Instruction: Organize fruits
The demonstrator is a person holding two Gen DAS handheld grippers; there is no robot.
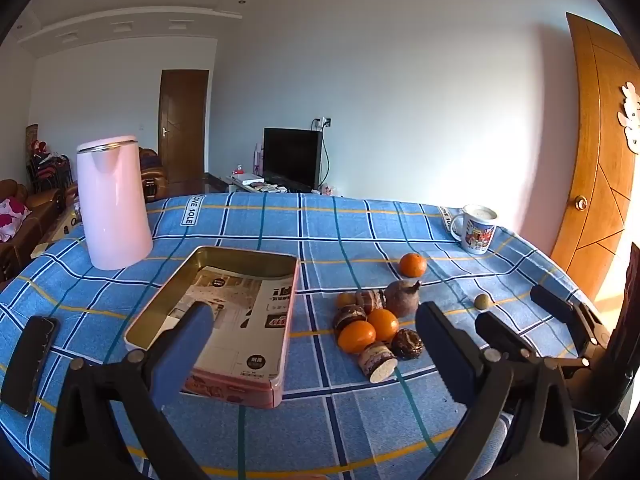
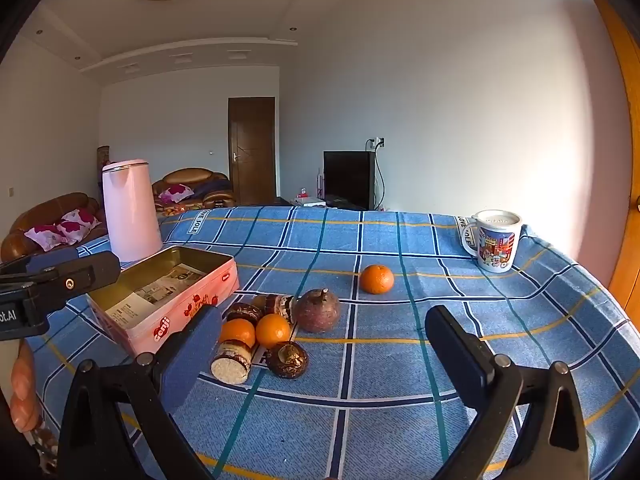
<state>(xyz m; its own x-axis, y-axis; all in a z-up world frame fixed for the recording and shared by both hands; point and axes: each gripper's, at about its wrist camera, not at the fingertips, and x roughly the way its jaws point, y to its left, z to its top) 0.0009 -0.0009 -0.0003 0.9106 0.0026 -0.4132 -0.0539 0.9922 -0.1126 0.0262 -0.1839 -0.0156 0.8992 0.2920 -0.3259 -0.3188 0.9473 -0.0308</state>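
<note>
A pink tin box lies open on the blue checked tablecloth, with a printed sheet inside. To its right is a cluster of oranges, dark brown fruits and cut pieces. One orange sits apart, farther back. A small green fruit lies to the right. My left gripper is open and empty, above the box's near corner and the cluster. My right gripper is open and empty, just right of the cluster.
A pink kettle stands behind the box at the left. A printed mug stands at the back right. A black phone lies near the left table edge. A wooden door is at the right.
</note>
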